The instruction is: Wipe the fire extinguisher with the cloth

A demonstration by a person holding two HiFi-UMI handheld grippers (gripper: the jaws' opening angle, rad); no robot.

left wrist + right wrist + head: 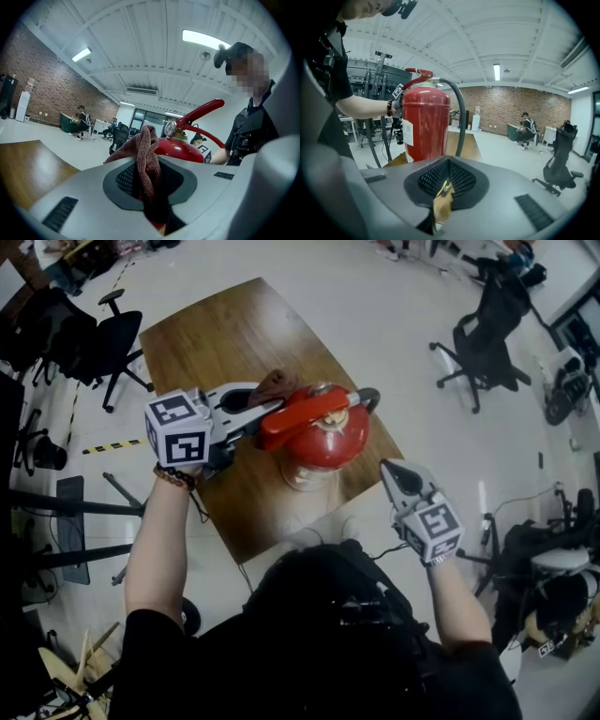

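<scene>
A red fire extinguisher (322, 439) stands upright on the wooden table (216, 334), its red lever and black hose on top. My left gripper (274, 407) is at its upper left side, shut on a reddish-brown cloth (275, 383). In the left gripper view the cloth (146, 152) bunches up between the jaws of the left gripper (148, 190), and the extinguisher (183, 149) lies just behind it. My right gripper (385, 466) is shut and holds off the extinguisher's right side, touching nothing. The right gripper view shows the right gripper (442, 188) short of the extinguisher (424, 125) and its hose (461, 117).
Black office chairs stand at the left (103, 343) and upper right (487, 329) on the pale floor. Stands and cables crowd the left edge. The table's near edge (272, 540) is just in front of the person. A seated person (528, 126) is far off by the brick wall.
</scene>
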